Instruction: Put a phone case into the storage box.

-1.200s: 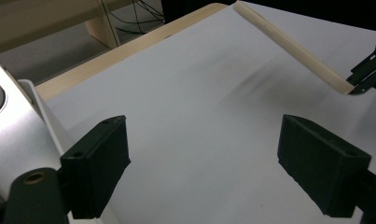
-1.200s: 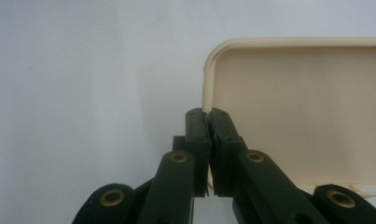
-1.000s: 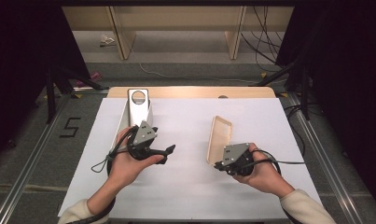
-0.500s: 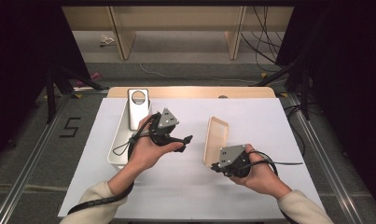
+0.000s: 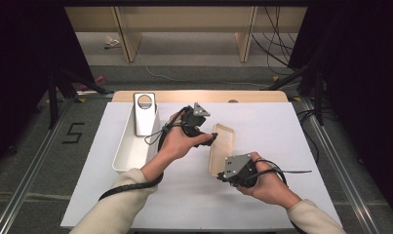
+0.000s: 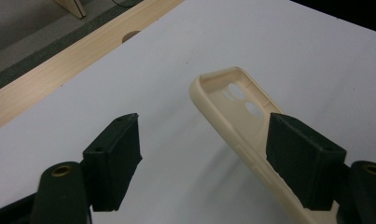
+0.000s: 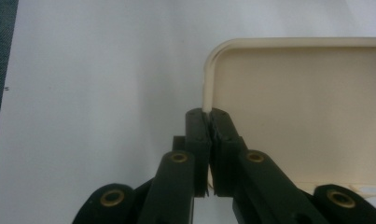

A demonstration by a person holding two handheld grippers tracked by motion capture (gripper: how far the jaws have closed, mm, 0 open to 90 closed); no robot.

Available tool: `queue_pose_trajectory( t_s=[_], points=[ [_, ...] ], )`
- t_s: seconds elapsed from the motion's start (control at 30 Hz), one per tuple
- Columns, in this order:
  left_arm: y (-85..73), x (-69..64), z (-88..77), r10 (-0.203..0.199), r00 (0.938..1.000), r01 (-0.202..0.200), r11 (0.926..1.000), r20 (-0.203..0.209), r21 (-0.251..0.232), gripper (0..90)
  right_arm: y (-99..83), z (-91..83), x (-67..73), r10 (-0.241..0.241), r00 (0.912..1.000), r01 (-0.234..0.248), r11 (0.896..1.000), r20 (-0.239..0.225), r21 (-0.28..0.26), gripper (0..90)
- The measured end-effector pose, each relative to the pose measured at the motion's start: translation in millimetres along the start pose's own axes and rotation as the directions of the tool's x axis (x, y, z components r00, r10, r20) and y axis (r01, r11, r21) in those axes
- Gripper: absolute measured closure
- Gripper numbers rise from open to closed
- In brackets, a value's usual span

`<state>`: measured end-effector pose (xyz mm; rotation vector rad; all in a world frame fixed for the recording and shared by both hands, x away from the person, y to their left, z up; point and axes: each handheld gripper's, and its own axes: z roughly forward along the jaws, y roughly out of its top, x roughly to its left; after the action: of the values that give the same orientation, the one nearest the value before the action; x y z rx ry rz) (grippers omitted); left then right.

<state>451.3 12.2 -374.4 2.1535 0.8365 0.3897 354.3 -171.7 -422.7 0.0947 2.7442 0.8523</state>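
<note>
A beige phone case [image 5: 222, 146] is tilted up off the white table sheet, its hollow side with two camera holes [image 6: 239, 98] facing my left gripper. My right gripper [image 5: 221, 172] is shut on the case's near rim [image 7: 207, 88]; its jaws meet on the thin edge [image 7: 210, 115]. My left gripper [image 5: 207, 132] hovers at the case's far left side. It is open, and its jaws have just been closing. In the left gripper view [image 6: 204, 158] the case's long edge runs behind the right-hand jaw, and no pad presses on it.
A long white tray [image 5: 128, 156] lies left of the hands. A white phone-like slab with a round ring [image 5: 145, 114] leans at the tray's far end. The wooden table edge [image 5: 252, 96] runs along the back.
The left hand has swung right, from over the white tray to the beige case. Its jaws have narrowed a little. The right hand and the case have stayed put.
</note>
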Motion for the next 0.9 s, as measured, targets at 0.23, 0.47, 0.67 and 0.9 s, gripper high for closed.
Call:
queue_pose_trajectory(
  t_s=[0.23, 0.47, 0.67, 0.9],
  points=[
    [6.7, 6.0, 14.5, -0.048, 0.9987, 0.047, 0.9983, 0.017, 0.034, 33.9, 2.3, -0.4, 1.3, -0.016, 0.9998, 0.016, 1.000, 0.009, 0.000, 88.2],
    [4.4, 9.9, 19.7, -0.120, 0.9911, 0.117, 0.9912, 0.056, 0.063, 45.2, 4.2, 0.0, 2.7, -0.032, 0.9993, 0.032, 0.999, 0.018, 0.008, 88.2],
    [2.3, 9.8, 21.4, -0.150, 0.9856, 0.145, 0.9867, 0.078, 0.075, 58.6, 7.0, 0.3, 3.7, -0.052, 0.9982, 0.052, 0.999, 0.030, 0.008, 88.2],
    [3.3, 6.6, 16.4, -0.258, 0.9576, 0.256, 0.9661, 0.128, 0.031, 70.3, 6.2, 3.2, 4.7, -0.056, 0.9981, 0.056, 0.998, 0.023, 0.034, 88.1]
  ],
)
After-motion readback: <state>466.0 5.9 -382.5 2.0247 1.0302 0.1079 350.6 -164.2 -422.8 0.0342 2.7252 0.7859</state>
